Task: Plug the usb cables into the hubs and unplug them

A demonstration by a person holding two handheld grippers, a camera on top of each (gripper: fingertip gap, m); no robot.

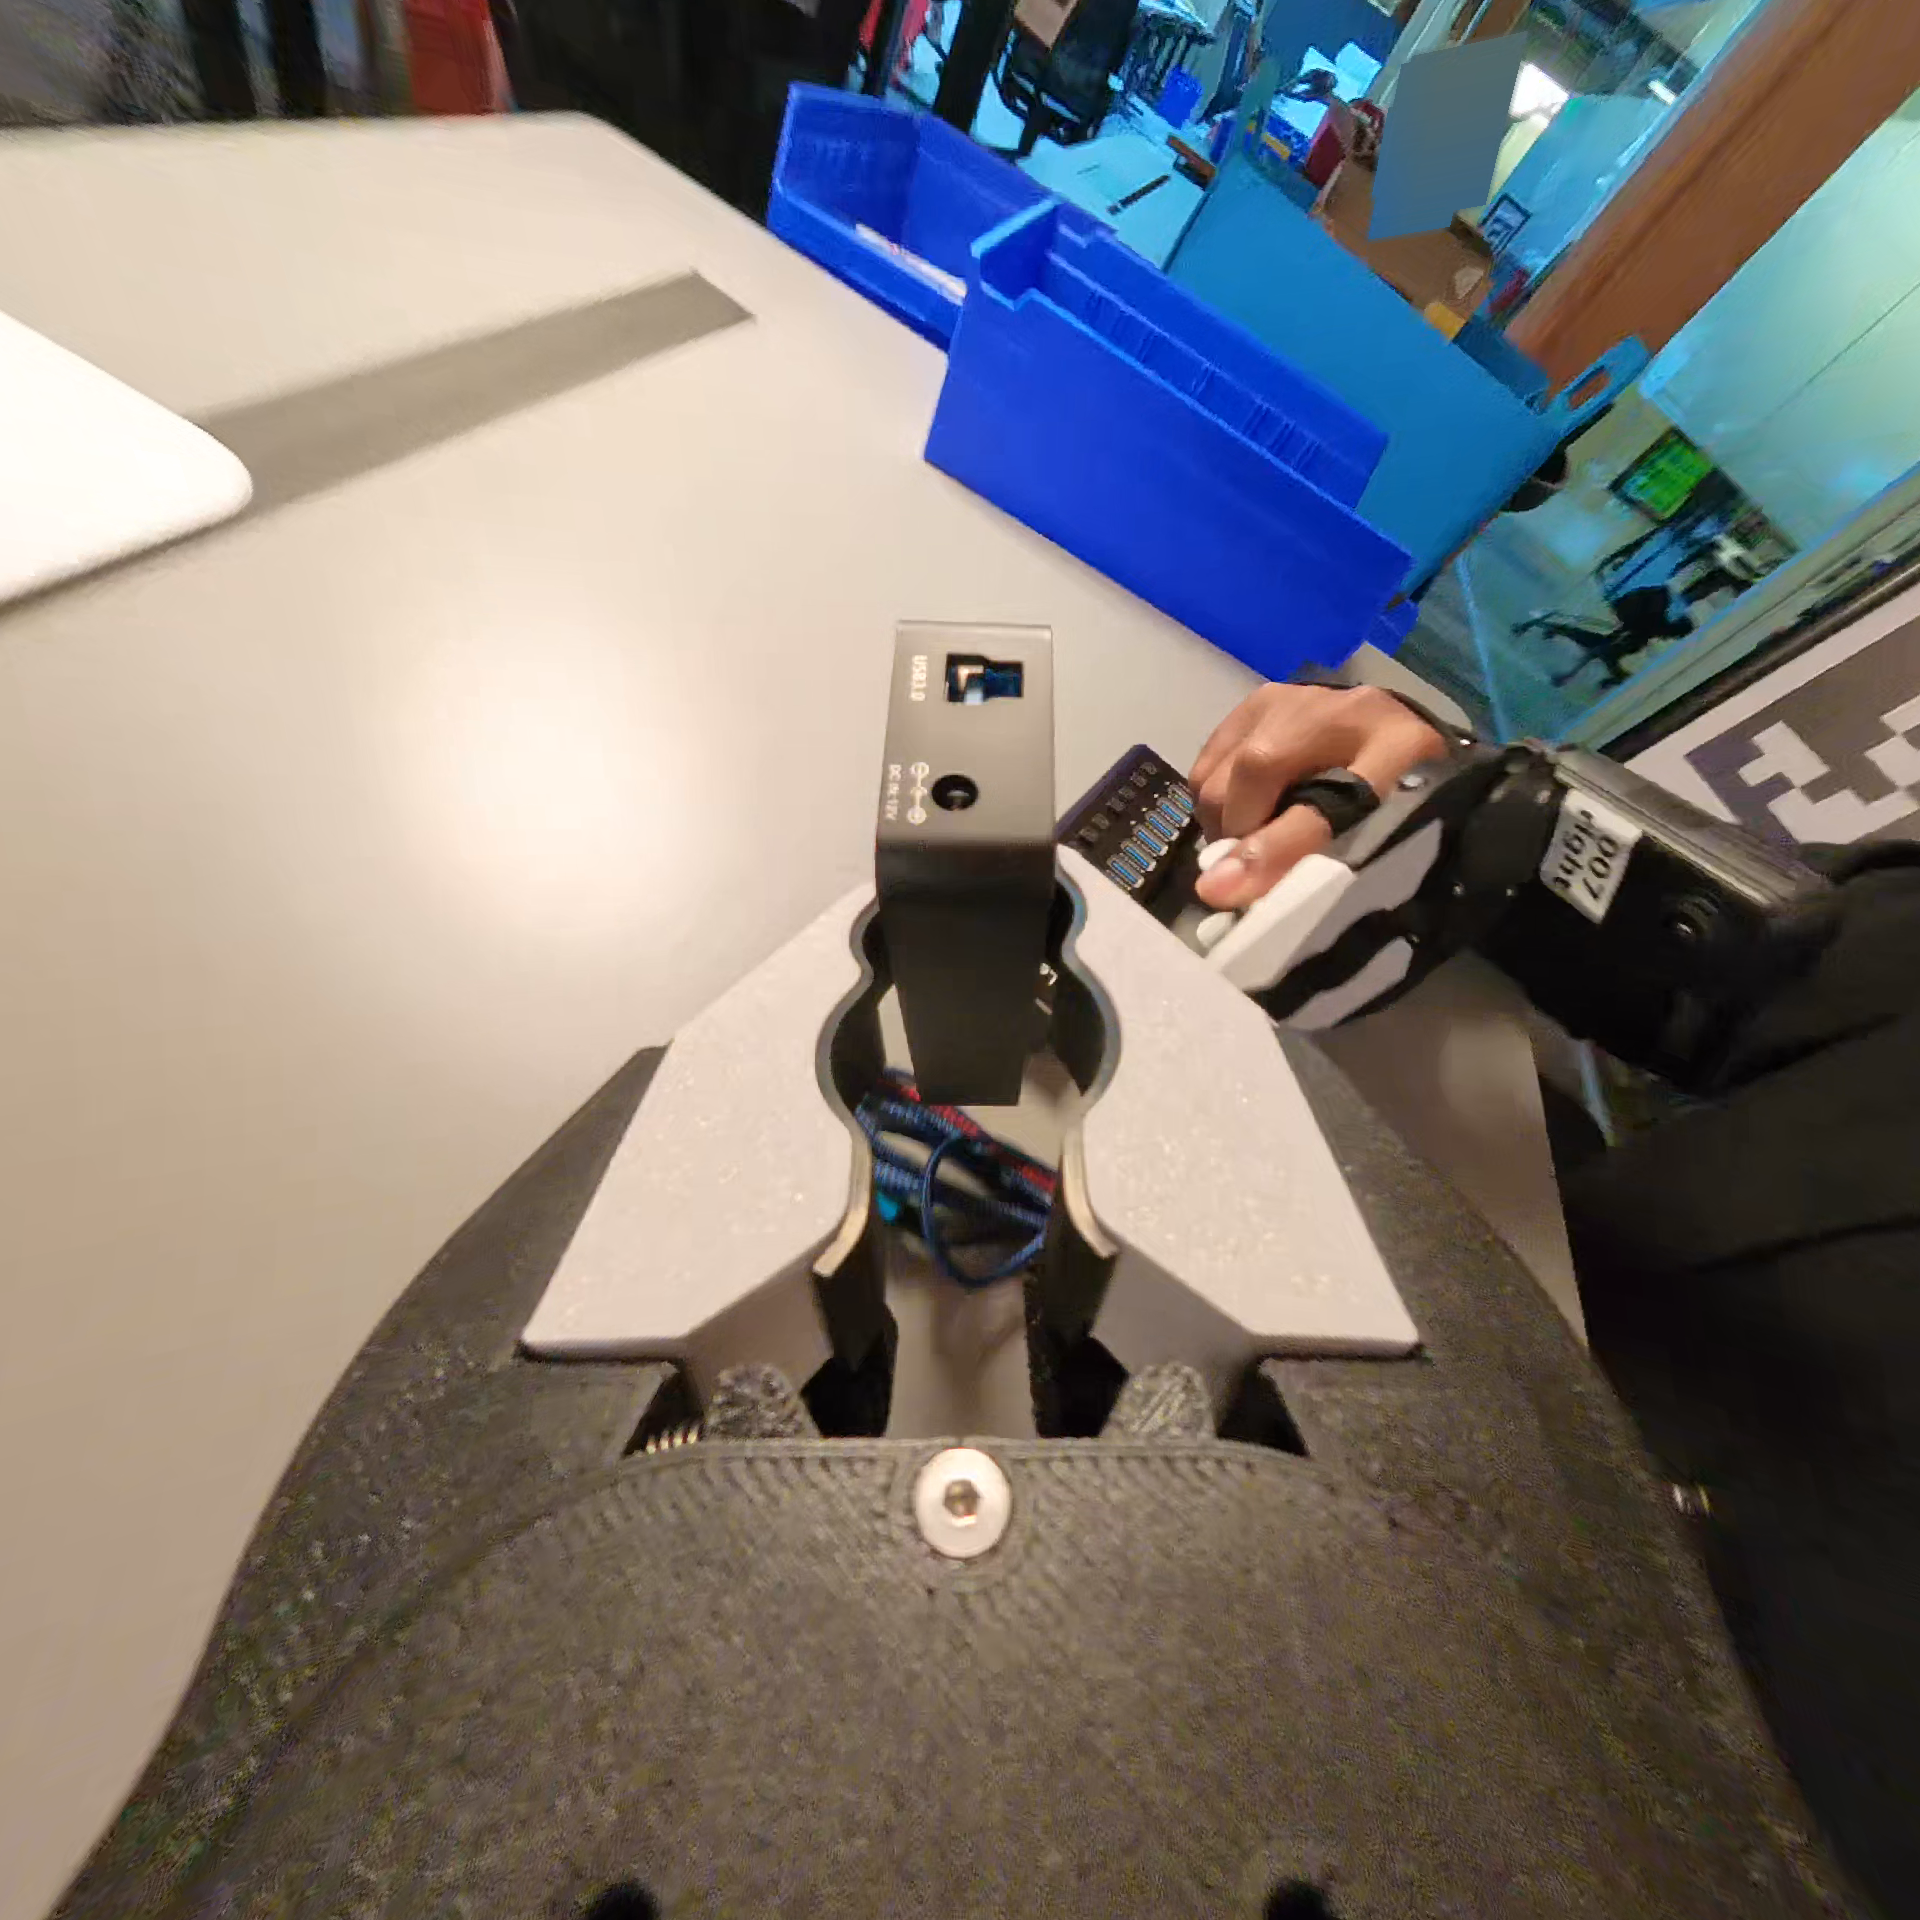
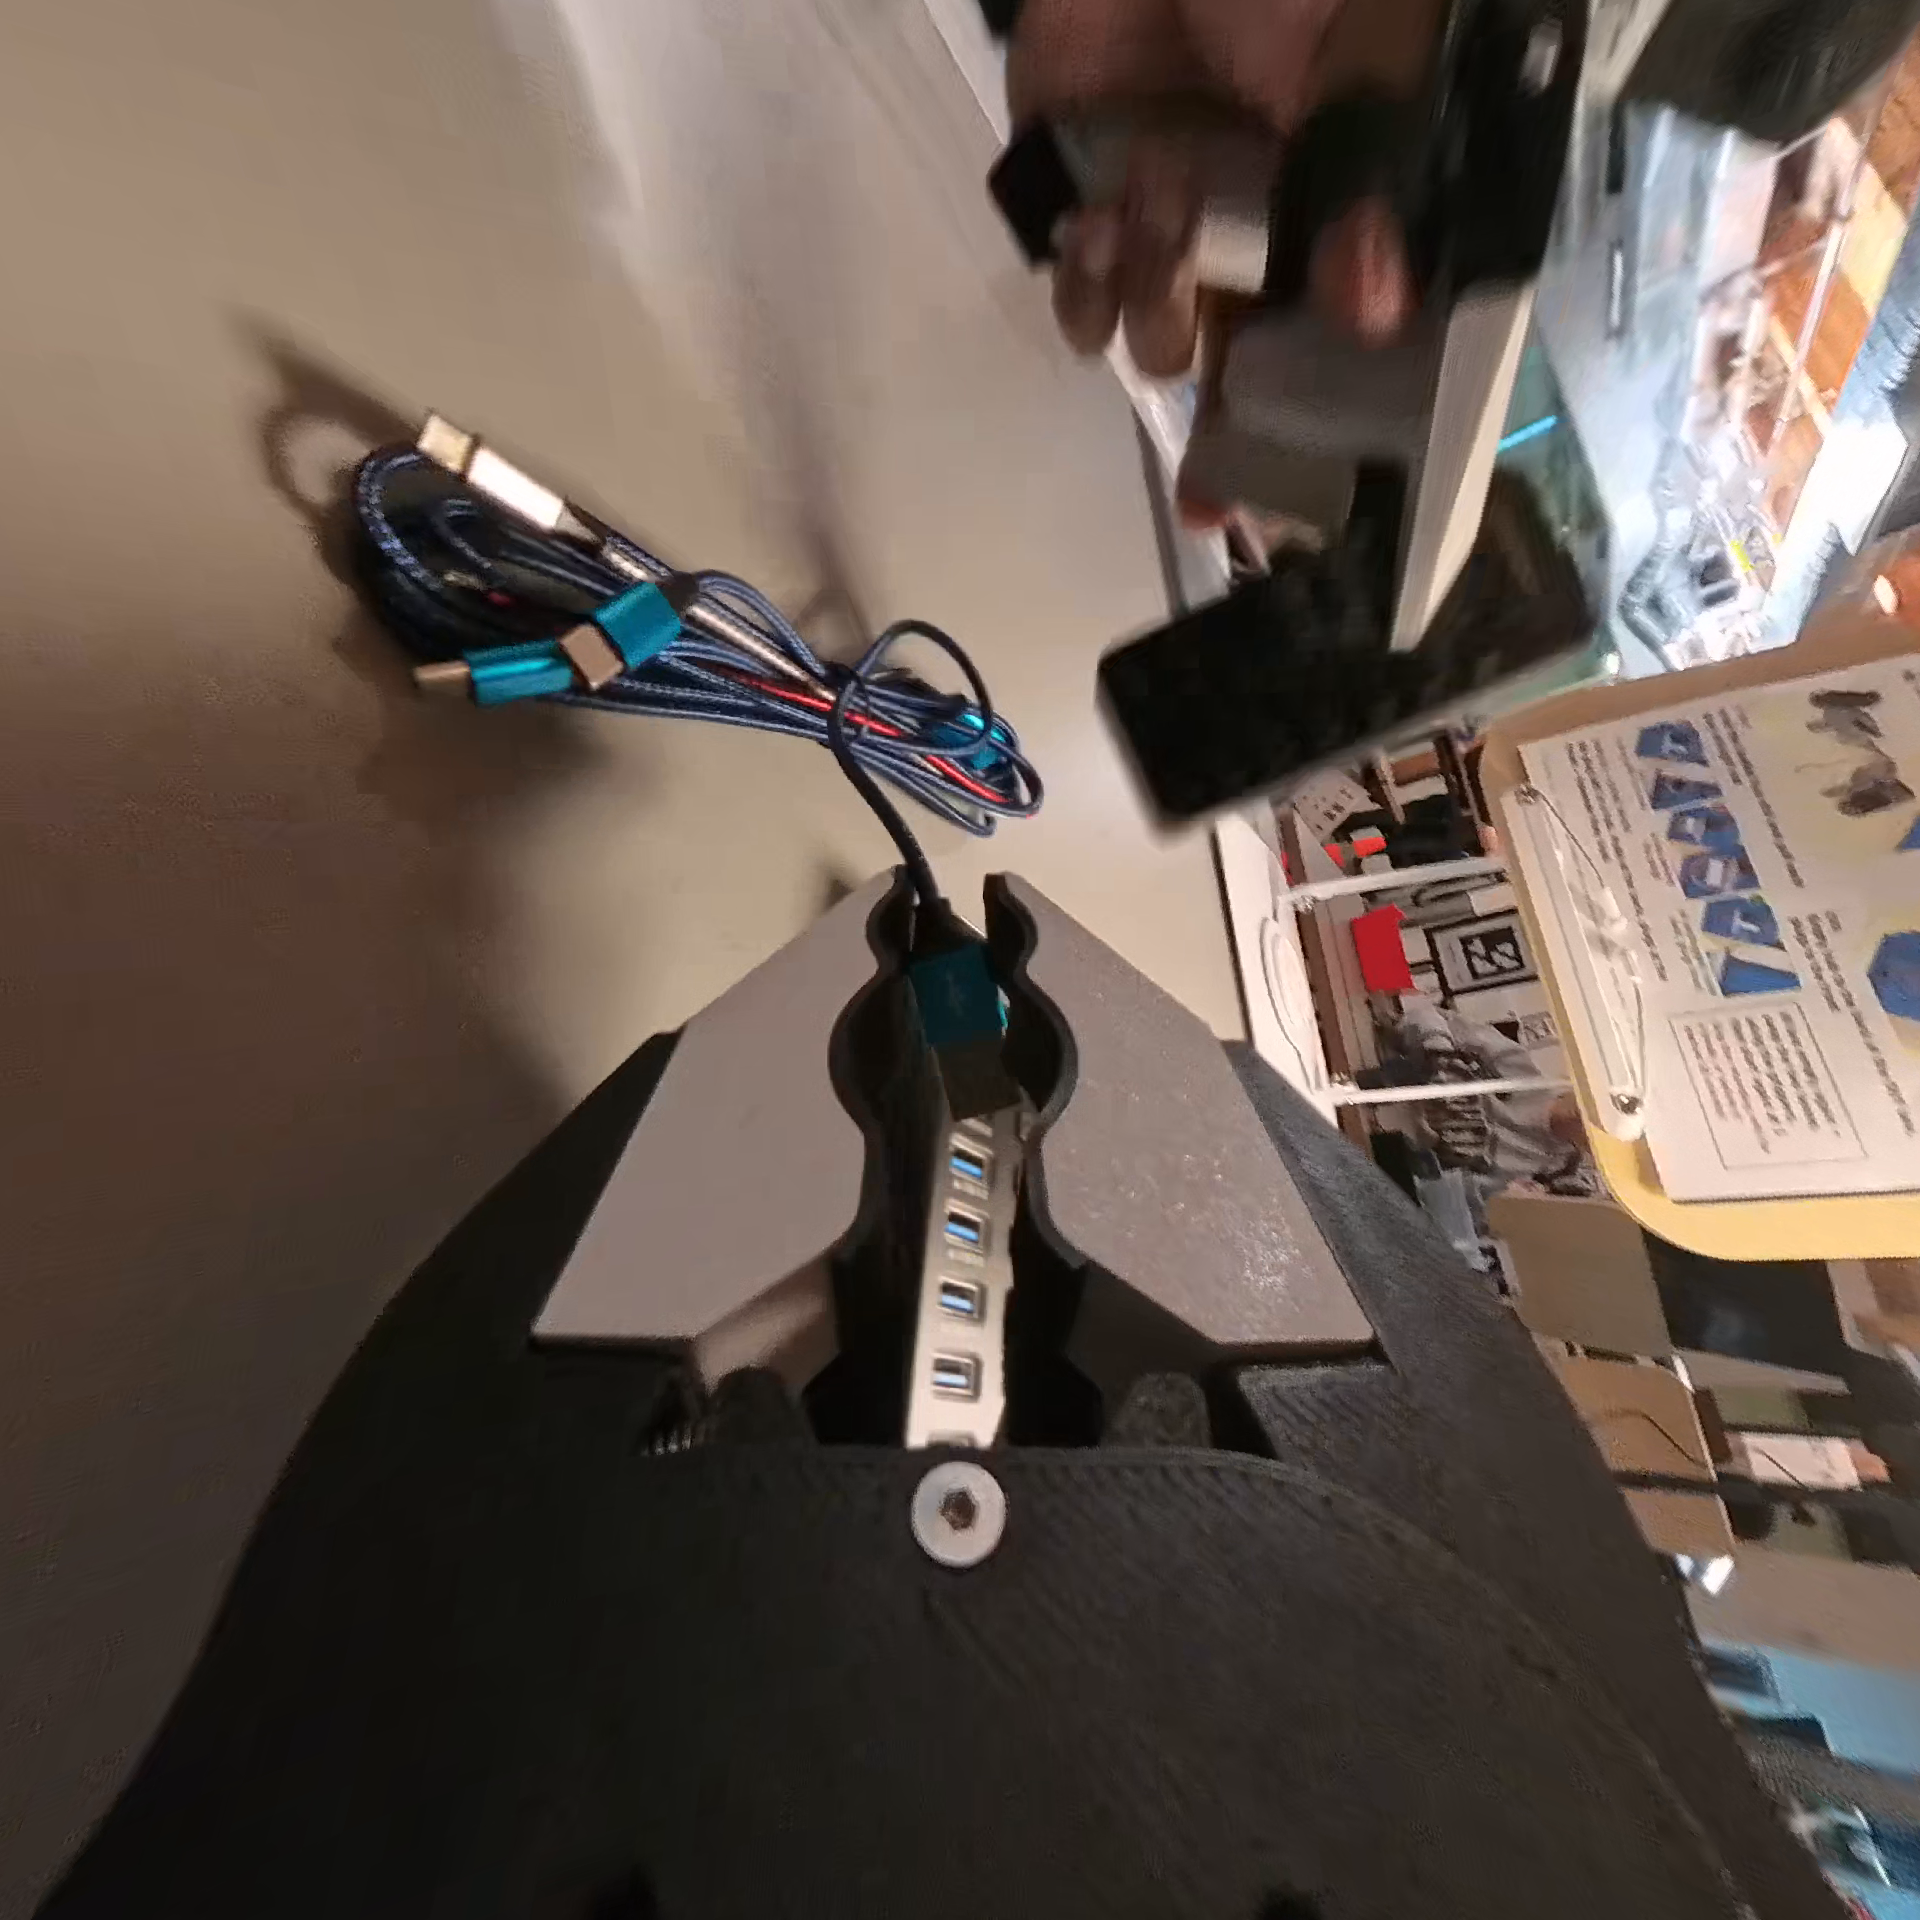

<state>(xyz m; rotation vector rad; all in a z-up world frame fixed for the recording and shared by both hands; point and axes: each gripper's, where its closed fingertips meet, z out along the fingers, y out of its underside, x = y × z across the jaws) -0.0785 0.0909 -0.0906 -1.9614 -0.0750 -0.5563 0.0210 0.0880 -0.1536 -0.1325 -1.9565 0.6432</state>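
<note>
— Left wrist view first: our left tool (image 1: pixel 961 971) is closed on the black hub (image 1: pixel 966 831), gripping its lower half so the end with the square port and the round power socket sticks up clear of the grey surface (image 1: pixel 468 727). Why hold it raised?

— We think it is to keep that hub steady and reachable. Our right tool (image 1: pixel 1262 925) sits just beside it, over a second hub (image 1: pixel 1138 826) lying on the surface with its row of blue ports facing up.

— And the right wrist view?

— There our right tool (image 2: pixel 961 1023) is pinched on the teal-shelled USB-A plug (image 2: pixel 961 1023), metal tip pointing back toward the silver port strip (image 2: pixel 961 1288) below. We cannot tell whether the tip is seated or just above a port.

— The remaining cables?

— Bundled in a blue-and-red braided coil (image 2: pixel 665 644) on the surface, well apart; the held cable trails from it, slack enough that it shouldn't tug the plug.
</note>
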